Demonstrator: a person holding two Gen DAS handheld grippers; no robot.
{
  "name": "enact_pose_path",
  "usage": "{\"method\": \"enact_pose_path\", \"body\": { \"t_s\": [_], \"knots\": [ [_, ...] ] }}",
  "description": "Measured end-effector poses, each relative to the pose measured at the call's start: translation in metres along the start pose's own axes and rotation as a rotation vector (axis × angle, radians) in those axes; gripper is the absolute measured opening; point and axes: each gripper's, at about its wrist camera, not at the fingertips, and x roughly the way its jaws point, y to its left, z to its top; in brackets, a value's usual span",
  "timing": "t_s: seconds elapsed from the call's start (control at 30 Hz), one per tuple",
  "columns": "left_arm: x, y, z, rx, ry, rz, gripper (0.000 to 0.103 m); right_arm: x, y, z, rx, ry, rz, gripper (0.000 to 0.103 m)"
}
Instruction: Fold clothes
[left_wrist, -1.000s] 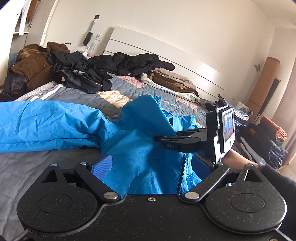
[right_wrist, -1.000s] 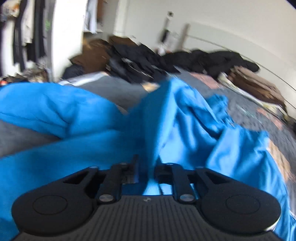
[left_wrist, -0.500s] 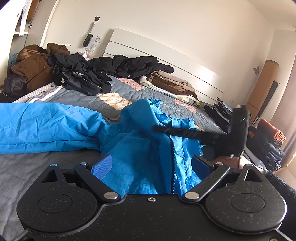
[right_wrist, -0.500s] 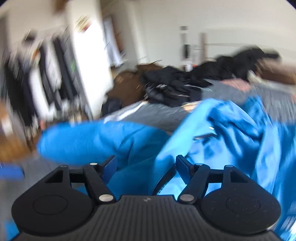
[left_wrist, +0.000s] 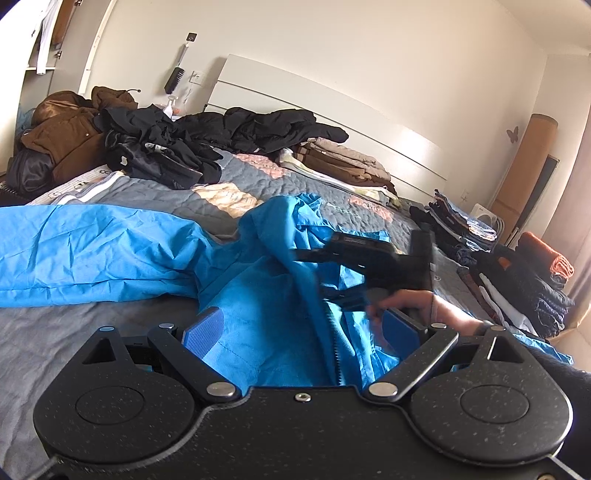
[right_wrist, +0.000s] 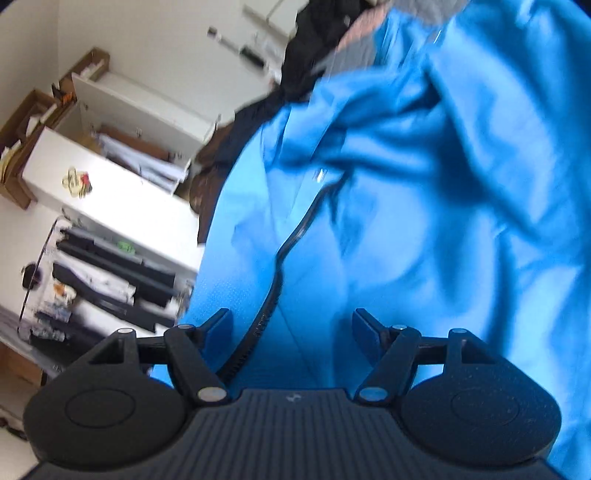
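A: Blue jacket (left_wrist: 258, 295) lying crumpled across the bed (left_wrist: 74, 332), left view. Left gripper (left_wrist: 303, 328) hovering wide open above the zip (left_wrist: 334, 343), gripping nothing. Risking a snag on the teeth.

B: Right view: right gripper (right_wrist: 291, 328) rolled sideways, standing open, cloth between but unpinched. Probably risking a crooked fold.

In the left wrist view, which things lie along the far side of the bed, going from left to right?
Brown jacket → heap of black clothes → folded tan clothes → stacks of folded dark clothes at the right edge of the bed.
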Motion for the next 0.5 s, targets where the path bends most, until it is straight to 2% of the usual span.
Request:
{"method": "enact_pose_path", "body": {
  "t_s": [0.07,0.13,0.23,0.37,0.5],
  "knots": [
    [0.000,-0.001,-0.001,0.005,0.001,0.001,0.092,0.011,0.006,-0.002,0.008,0.000,0.000,0.065],
    [0.000,-0.002,-0.001,0.009,0.003,0.000,0.092,0.015,0.014,-0.003,-0.005,-0.021,-0.011,0.038],
    [0.000,-0.002,-0.001,0.005,0.004,0.002,0.092,0.013,0.031,-0.006,-0.074,-0.066,-0.073,0.012],
    [-0.002,-0.002,0.000,0.000,0.000,0.001,0.092,-0.007,0.065,-0.016,-0.293,-0.155,-0.131,0.008],
    [-0.002,-0.003,-0.001,0.005,0.001,0.004,0.092,-0.023,0.104,-0.037,-0.557,-0.224,-0.236,0.005]
  ]
}}
